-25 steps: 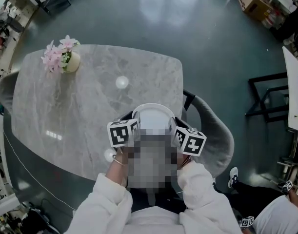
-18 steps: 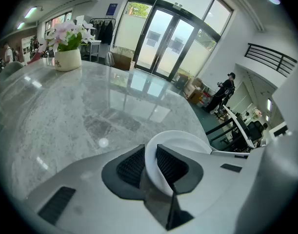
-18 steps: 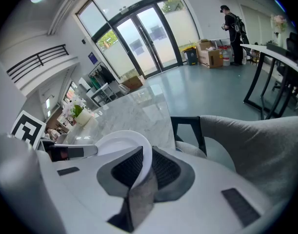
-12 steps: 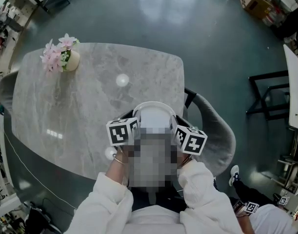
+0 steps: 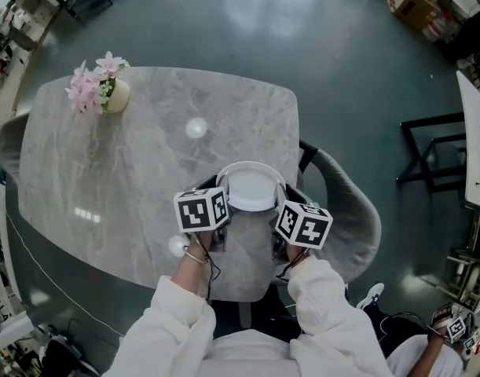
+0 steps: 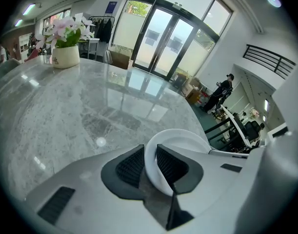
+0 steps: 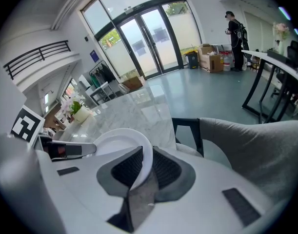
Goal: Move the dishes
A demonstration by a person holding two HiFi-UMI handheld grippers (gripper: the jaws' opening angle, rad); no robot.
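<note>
At the marble table (image 5: 145, 171) edge, left tongs (image 6: 149, 156) and right tongs (image 7: 148, 159) each clamp the white plate (image 5: 251, 191).

No text can be read. At ten o'clock, the flower pot (image 6: 67, 56) bears tiny dark print, illegible; the blue sign (image 6: 112, 7) beside the glass doors (image 6: 158, 38) is equally unreadable.
</note>
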